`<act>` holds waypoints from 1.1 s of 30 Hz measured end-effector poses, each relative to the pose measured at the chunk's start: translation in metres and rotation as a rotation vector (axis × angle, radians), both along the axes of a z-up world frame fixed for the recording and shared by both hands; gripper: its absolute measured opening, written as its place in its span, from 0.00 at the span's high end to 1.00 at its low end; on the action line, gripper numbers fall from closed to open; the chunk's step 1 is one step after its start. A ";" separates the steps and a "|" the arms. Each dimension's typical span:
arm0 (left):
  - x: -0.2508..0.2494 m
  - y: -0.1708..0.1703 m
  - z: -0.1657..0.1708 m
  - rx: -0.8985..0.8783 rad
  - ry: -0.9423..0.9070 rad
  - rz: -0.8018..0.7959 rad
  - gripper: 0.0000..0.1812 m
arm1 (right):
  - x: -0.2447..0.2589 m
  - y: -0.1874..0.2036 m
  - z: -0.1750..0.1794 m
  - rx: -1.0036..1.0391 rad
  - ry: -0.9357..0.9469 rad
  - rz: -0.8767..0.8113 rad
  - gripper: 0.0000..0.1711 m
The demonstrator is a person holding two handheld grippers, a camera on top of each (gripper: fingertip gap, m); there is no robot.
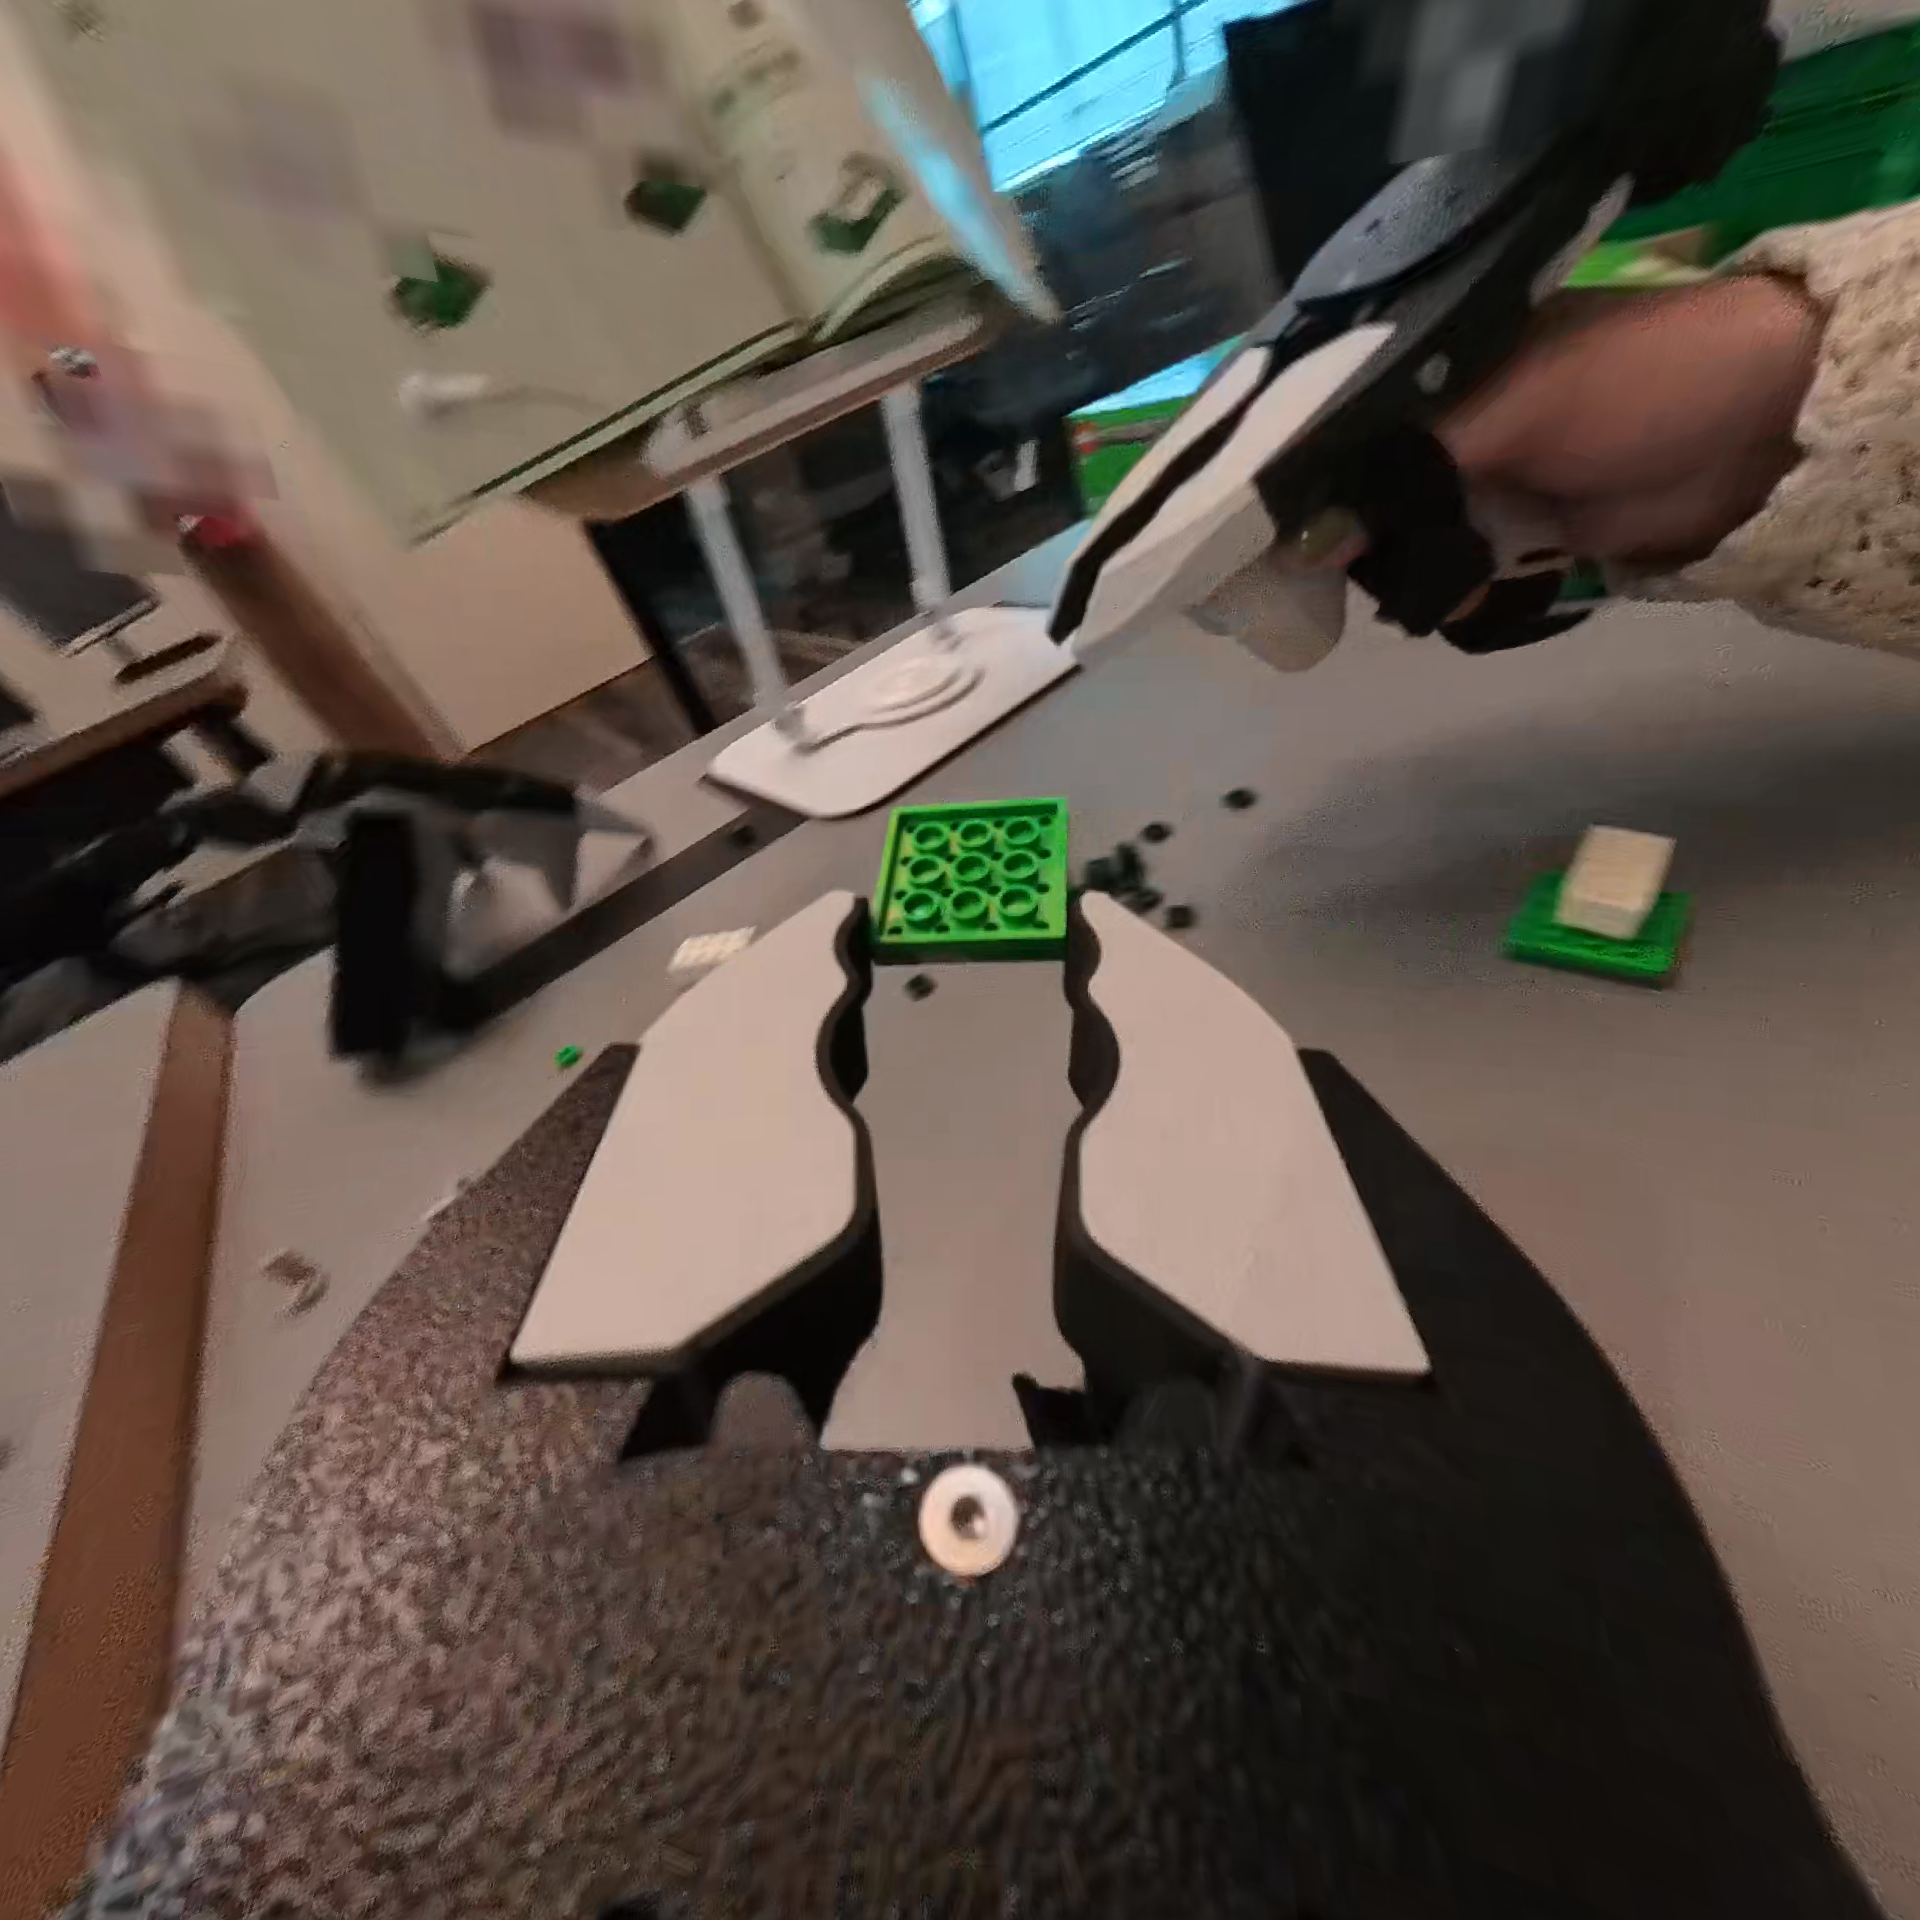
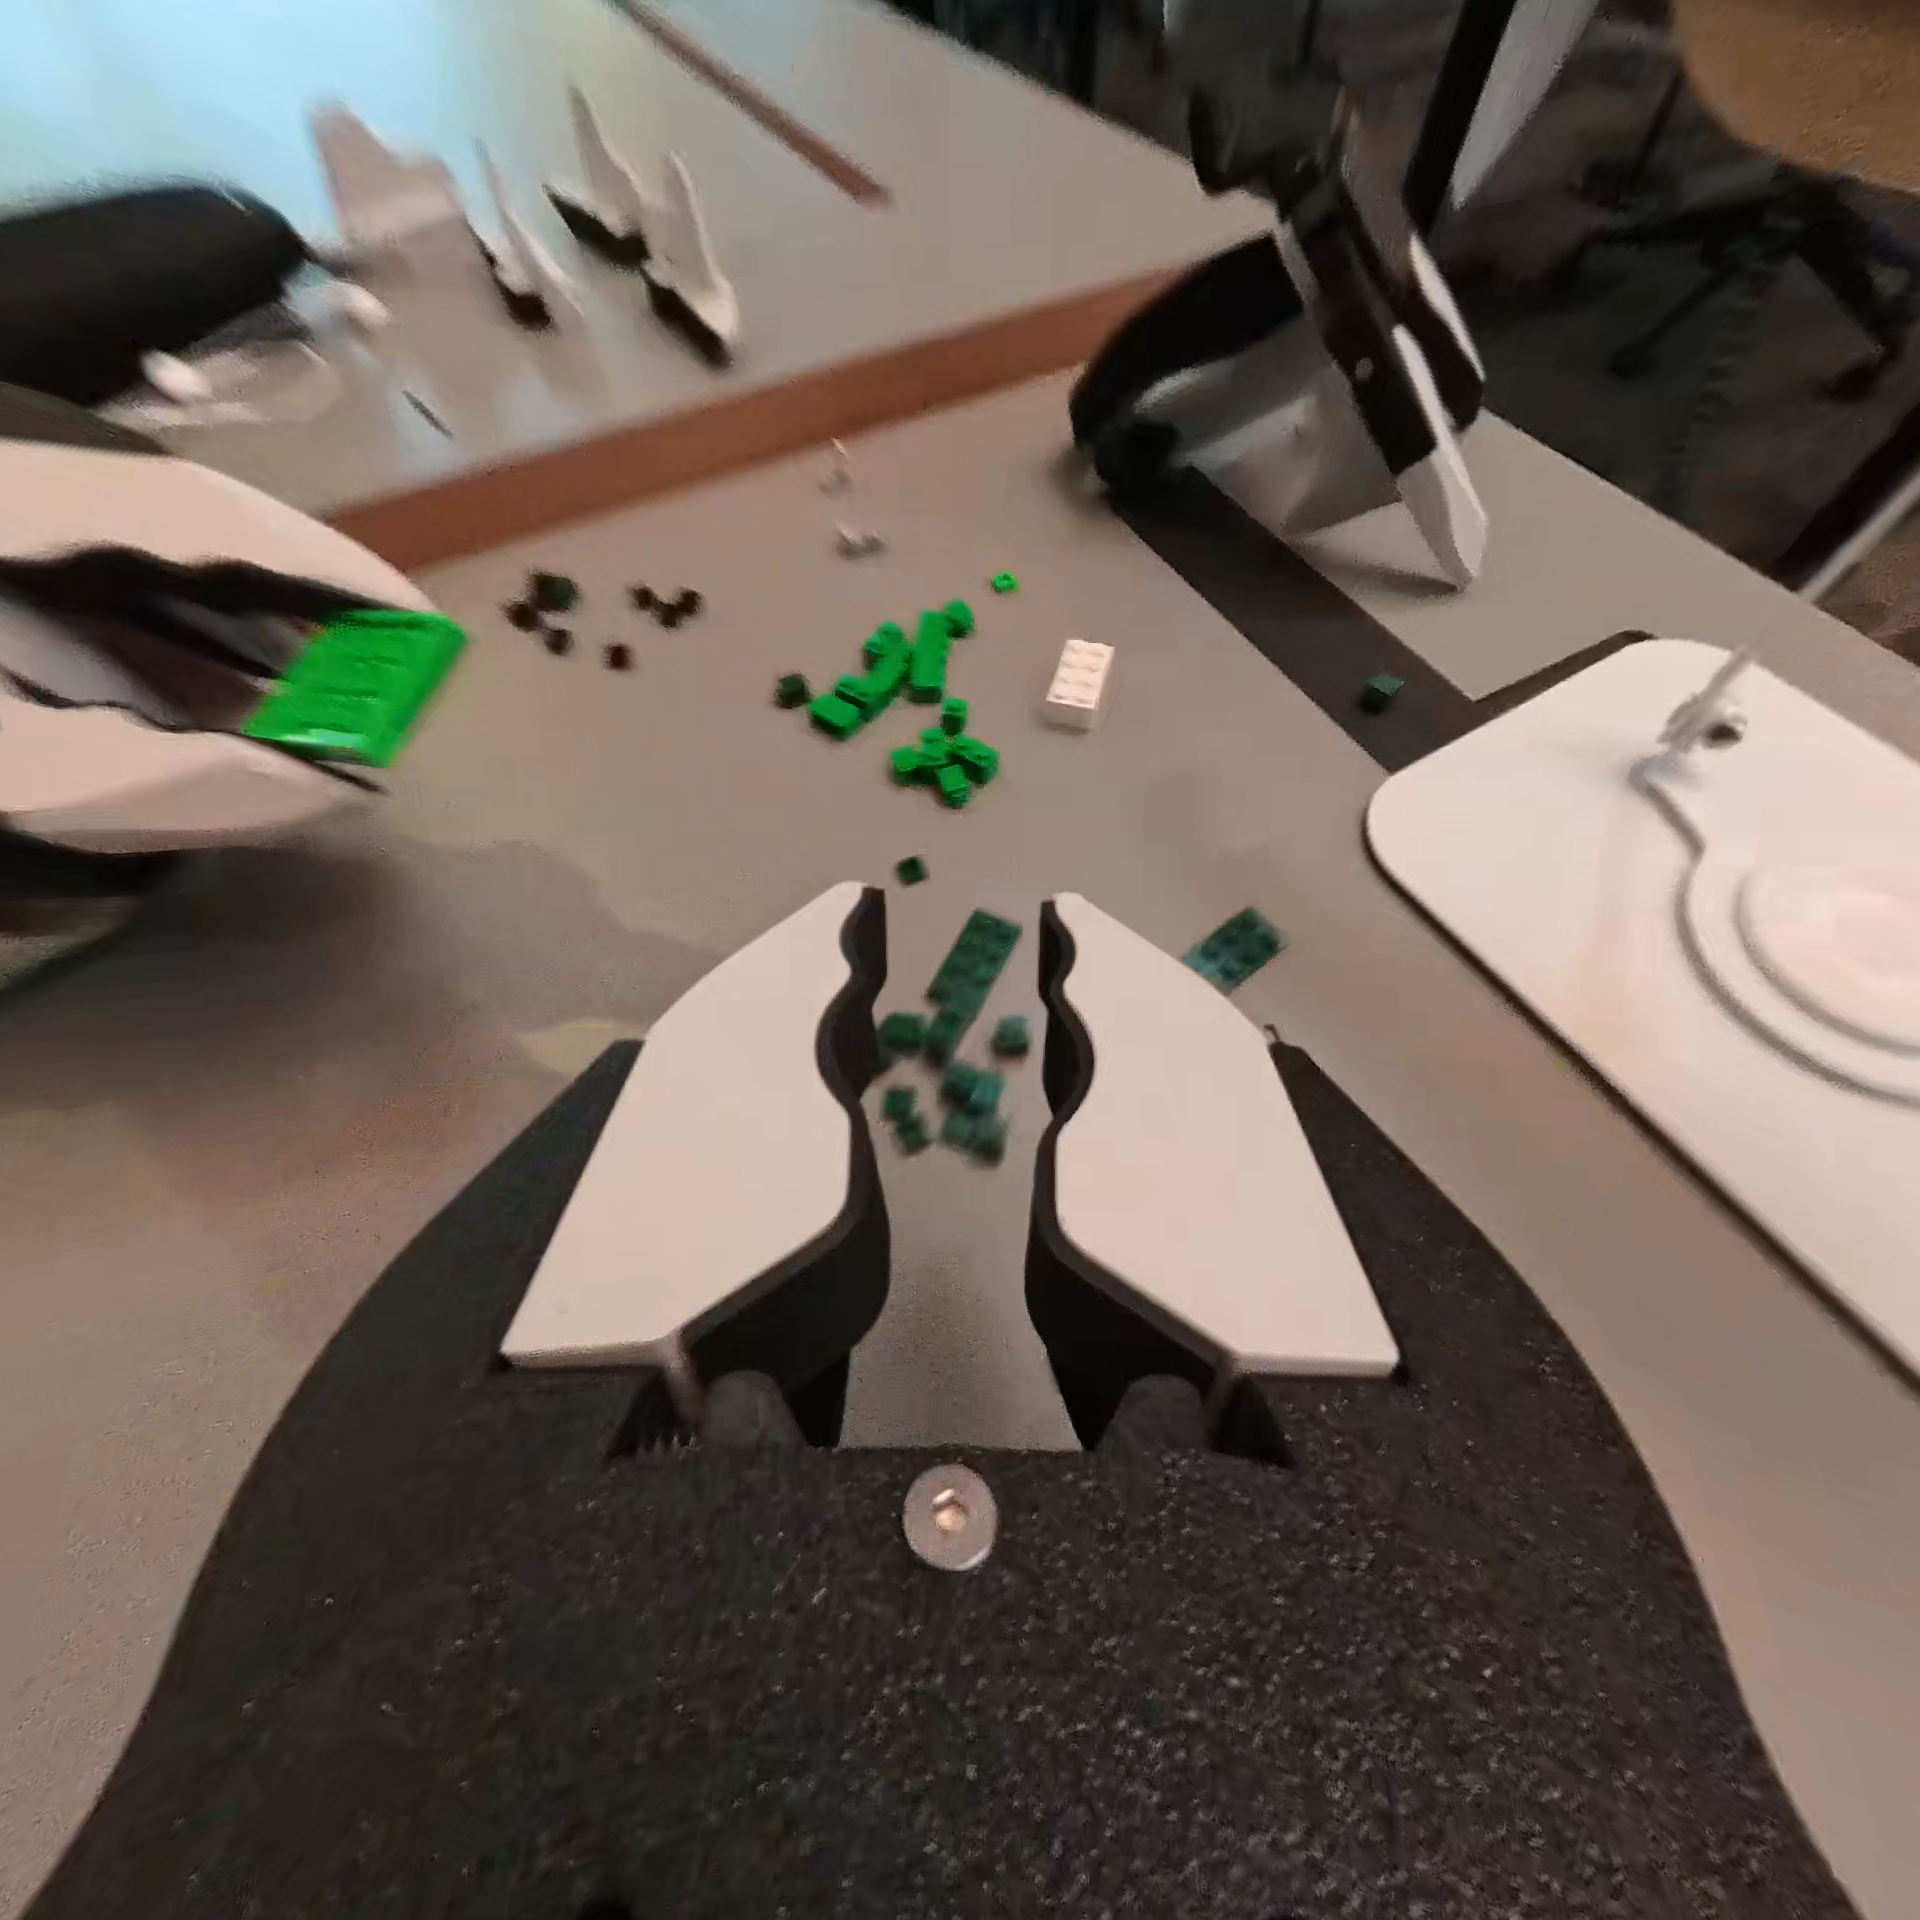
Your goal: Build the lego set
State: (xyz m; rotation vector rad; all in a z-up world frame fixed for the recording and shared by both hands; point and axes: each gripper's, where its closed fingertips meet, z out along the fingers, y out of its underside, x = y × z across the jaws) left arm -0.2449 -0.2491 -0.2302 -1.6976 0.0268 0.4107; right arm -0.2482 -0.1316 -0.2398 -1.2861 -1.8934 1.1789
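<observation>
While the left gripper (image 1: 971,935) clamps a bright green plate (image 1: 975,880) by two opposite edges at its fingertips, underside up and clear of the grey table (image 1: 1558,1143), the right gripper (image 2: 961,914) hangs with its jaws narrowly parted and nothing between them. Taking the plate as landmark: in the left wrist view, dark green bits (image 1: 1127,878) lie scattered just to its right, a white block on a green base (image 1: 1600,914) stands farther right, and a small white brick (image 1: 712,951) lies to its left. A white stand base (image 1: 894,717) lies beyond the plate.

From the right wrist view the plate (image 2: 358,686) shows blurred at far left, in the left gripper's tips. To its right lie black bits (image 2: 592,613), then a heap of bright green bricks (image 2: 914,696), then a white brick (image 2: 1081,681). Dark green pieces (image 2: 951,1039) lie on the table under the right gripper's gap.
</observation>
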 end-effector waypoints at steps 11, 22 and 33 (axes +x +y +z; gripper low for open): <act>-0.020 -0.005 -0.014 -0.049 -0.038 0.079 0.81 | -0.130 -0.022 -0.072 0.132 -0.347 0.027 0.81; -0.028 -0.008 -0.009 -0.030 -0.036 0.149 0.81 | -0.109 -0.034 -0.055 0.330 -0.250 0.207 0.90; 0.008 0.014 -0.024 -0.134 -0.102 -0.010 0.80 | 0.043 -0.092 -0.022 0.671 -0.103 0.633 0.90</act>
